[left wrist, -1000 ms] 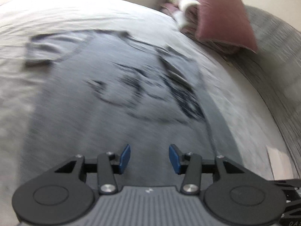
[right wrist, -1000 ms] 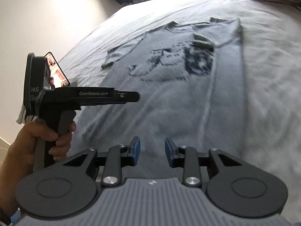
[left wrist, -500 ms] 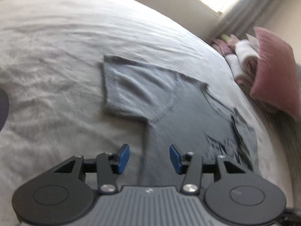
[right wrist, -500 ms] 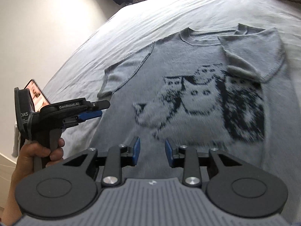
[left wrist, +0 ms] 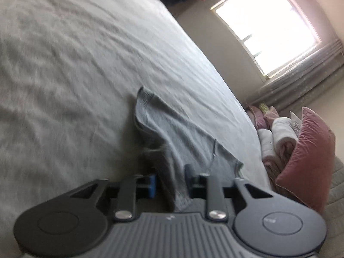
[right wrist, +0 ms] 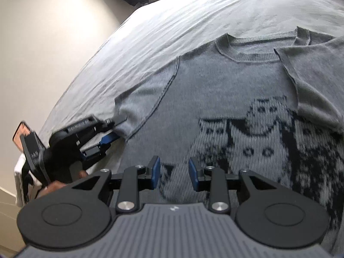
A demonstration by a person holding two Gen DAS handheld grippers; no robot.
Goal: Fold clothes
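Half a second ago the left gripper [left wrist: 169, 182] hung above the grey sweater's [right wrist: 225, 99] sleeve [left wrist: 167, 124]; now it is down at the sleeve's end, with knit fabric bunched up between its blue-padded fingers [left wrist: 151, 186]. From the left wrist view the fingers look set around the cloth with a gap between them, and I cannot tell whether they have clamped on it. From the right wrist view the same gripper [right wrist: 114, 129] meets the cuff edge of that sleeve [right wrist: 137, 109], toward the bed's [right wrist: 193, 15] left edge.

Spread flat and face-up on the pale wrinkled bed sheet, the sweater is a grey short-sleeved knit with a ribbed round collar [right wrist: 258, 49] pointing toward the far edge of the bed. A dark knitted picture of owl-like figures [right wrist: 264, 133] covers the chest. Its other sleeve [right wrist: 316, 79] is already folded inward over the chest, partly covering the picture.

The right gripper [right wrist: 174, 172] hovers over the lower front of the sweater, its fingers [right wrist: 155, 172] apart and holding nothing.

At the head of the bed sit a pink cushion [left wrist: 307, 161] and rolled towels [left wrist: 277, 135], under a bright window [left wrist: 266, 23].
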